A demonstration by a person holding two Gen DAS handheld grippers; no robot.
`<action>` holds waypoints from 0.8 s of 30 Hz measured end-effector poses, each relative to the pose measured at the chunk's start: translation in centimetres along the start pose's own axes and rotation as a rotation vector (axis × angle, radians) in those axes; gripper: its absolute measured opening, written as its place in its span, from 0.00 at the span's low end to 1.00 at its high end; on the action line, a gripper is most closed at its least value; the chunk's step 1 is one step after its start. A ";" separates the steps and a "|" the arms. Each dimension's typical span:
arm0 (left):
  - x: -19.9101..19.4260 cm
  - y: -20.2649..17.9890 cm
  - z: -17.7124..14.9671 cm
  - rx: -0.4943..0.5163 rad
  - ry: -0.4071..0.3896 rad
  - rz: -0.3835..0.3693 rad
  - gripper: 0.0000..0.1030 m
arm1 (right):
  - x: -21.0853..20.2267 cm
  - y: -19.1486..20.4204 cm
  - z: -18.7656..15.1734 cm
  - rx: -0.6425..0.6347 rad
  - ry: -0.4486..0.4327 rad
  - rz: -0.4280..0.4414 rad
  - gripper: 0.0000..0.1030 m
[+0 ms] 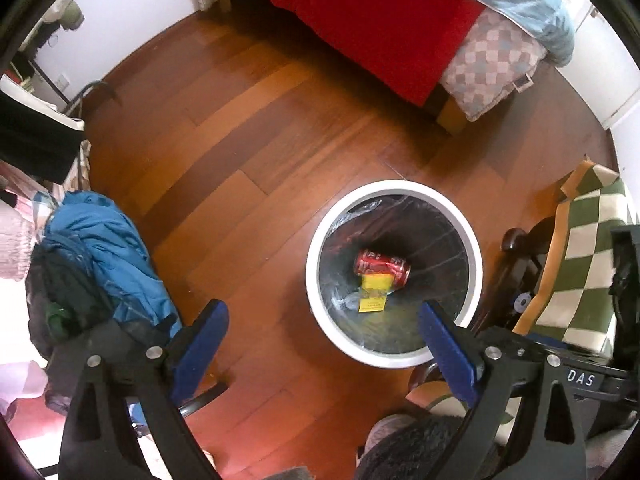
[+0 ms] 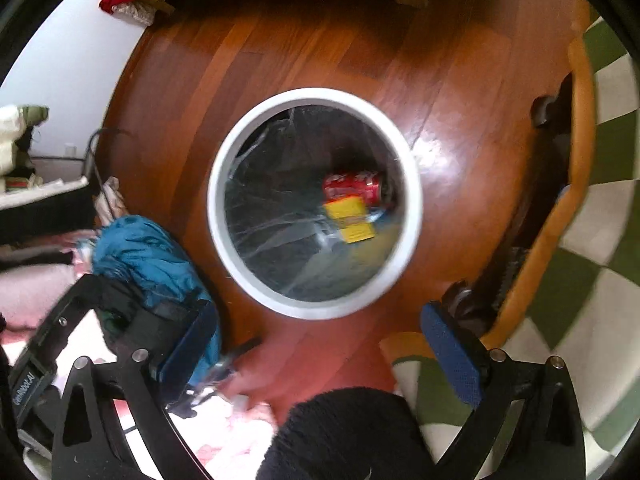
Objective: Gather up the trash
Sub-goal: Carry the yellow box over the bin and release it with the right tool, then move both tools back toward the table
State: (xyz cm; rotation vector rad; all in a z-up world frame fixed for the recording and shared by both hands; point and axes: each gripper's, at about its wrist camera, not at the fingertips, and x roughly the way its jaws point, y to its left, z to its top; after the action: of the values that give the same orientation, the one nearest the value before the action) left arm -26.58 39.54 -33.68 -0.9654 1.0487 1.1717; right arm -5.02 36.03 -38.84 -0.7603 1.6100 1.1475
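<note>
The crushed red aluminium drink can [image 1: 382,266] lies on its side at the bottom of the round white plastic bin [image 1: 478,258], on the black liner bag. Its long axis runs roughly across the left wrist view, with one end turned toward the right and slightly down. Just beside it, touching on its near side, sits a yellow cardboard packet [image 1: 376,283], and a small yellow paper label [image 1: 372,304] lies nearer still. In the right wrist view the same can [image 2: 352,186] and packet [image 2: 346,208] sit off to the right of the bin floor.

The left gripper [image 1: 324,324] is spread wide with nothing between its blue pads [image 1: 200,344], and it hangs just short of the bin's rim. The right gripper [image 2: 320,334] is likewise spread and empty, almost straight above the bin [image 2: 216,200].

By my reading, both pieces in the bin are dealt with, and the step in hand is the search for the next bit of rubbish (none shows on the bare wooden floor [image 1: 256,152]). The next move calls for turning away from the bin to scan around the blue jacket [image 1: 108,248] and the green-and-white chequered rug [image 1: 584,256].
</note>
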 end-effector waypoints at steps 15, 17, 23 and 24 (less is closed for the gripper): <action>-6.4 -2.9 -3.0 0.076 -0.093 0.019 0.94 | -10.2 0.7 -5.2 -0.144 -0.191 -0.123 1.00; -7.7 -3.1 -3.4 0.084 -0.112 0.012 0.94 | -11.6 0.9 -5.9 -0.153 -0.214 -0.121 1.00; -12.0 -4.2 -5.0 0.125 -0.177 -0.004 0.94 | -16.3 1.3 -8.6 -0.177 -0.293 -0.098 1.00; -12.7 -4.4 -5.3 0.129 -0.187 -0.010 0.94 | -17.3 1.3 -9.2 -0.180 -0.310 -0.088 1.00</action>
State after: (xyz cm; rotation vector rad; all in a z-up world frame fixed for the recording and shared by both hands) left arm -23.86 30.91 -22.47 -0.7446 0.9557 1.1475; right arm -3.82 27.07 -21.38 -0.7204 1.2178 1.2891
